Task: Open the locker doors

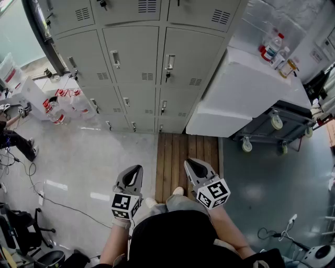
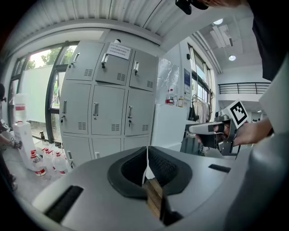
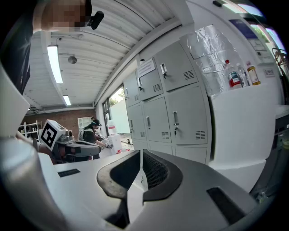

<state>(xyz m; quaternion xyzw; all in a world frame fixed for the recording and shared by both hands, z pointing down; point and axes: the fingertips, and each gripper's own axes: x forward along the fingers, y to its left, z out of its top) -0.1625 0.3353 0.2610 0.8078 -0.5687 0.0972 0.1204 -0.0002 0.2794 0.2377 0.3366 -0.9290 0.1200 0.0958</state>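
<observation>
Left tongs (image 1: pixel 135 171) and right tongs (image 1: pixel 192 166), both closed, empty
They point at the far grey lockers (image 1: pixel 136 57), every door shut.

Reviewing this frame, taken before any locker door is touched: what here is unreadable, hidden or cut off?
- Left gripper view: the print on the paper notice on an upper door is too small to read.
- Head view: the top locker row is cut off by the upper edge.
- Head view: the labels on the bottles on the white cabinet are too small to read.
- Left gripper view: the bottom locker row is partly hidden behind the left gripper.
</observation>
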